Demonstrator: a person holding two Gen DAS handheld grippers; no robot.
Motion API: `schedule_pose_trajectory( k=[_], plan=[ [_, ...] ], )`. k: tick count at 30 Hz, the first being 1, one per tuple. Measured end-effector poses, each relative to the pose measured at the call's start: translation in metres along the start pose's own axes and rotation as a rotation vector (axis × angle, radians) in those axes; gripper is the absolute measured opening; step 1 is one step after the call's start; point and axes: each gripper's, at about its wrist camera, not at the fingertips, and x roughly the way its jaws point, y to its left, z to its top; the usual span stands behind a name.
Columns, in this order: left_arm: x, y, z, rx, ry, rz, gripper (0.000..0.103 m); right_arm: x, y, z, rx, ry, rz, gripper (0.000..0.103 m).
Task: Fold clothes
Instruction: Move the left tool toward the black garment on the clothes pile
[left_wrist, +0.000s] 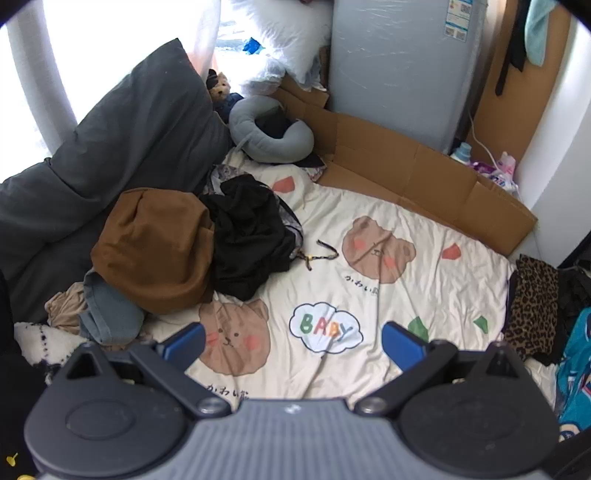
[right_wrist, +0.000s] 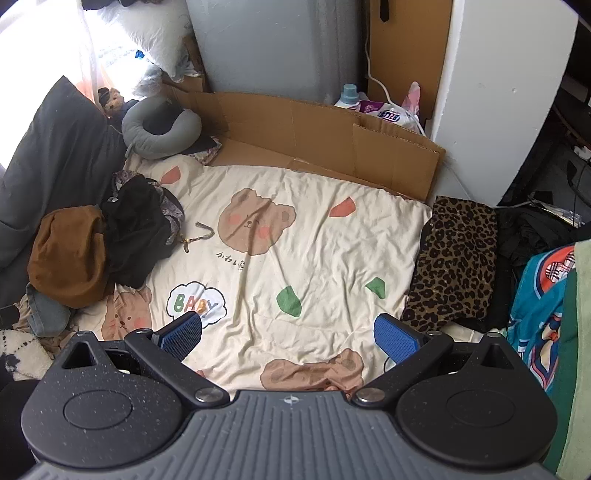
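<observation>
- Work surface: a cream bedsheet (right_wrist: 295, 258), soft and creased, printed with brown bear faces, red and green patches and a cloud reading "BABY". Its middle lies bare.
- Unfolded clothes, left side: a rumpled heap against a dark grey pillow (left_wrist: 122, 122). It holds a brown garment (left_wrist: 155, 243), smooth and bulging; a black garment (left_wrist: 251, 236), limp and crumpled, touching the brown one; a grey-blue piece (left_wrist: 110, 314) beneath them.
- A thin braided cord (left_wrist: 321, 253) lies on the sheet just beside the black garment.
- Clothes, right side: a leopard-print garment (right_wrist: 458, 258), laid flat in a roughly rectangular shape at the sheet's right edge, with dark fabric just beyond it and a teal printed cloth (right_wrist: 539, 295) nearer the camera.
- Background: a grey U-shaped neck pillow (right_wrist: 159, 129), padded; flattened corrugated cardboard (right_wrist: 325, 133) along the far edge of the sheet.
- Left gripper (left_wrist: 293, 341): blue ribbed pads spread wide, nothing between them, above the sheet and touching no fabric.
- Right gripper (right_wrist: 288, 334): jaws likewise fully parted and empty, clear of all cloth.
</observation>
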Motion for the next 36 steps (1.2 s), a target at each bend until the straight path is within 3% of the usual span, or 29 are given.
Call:
schedule_pose_trajectory(
  k=[23,36],
  plan=[
    [0.049,0.003,0.029,0.011,-0.011,-0.052,0.102,0.049,0.016,0.046,-0.012,0.010,0.058,0.102],
    [0.099,0.004,0.042,-0.010,0.010,-0.035,0.102,0.095,0.036,0.070,-0.122,0.028,0.053,0.102]
  ],
)
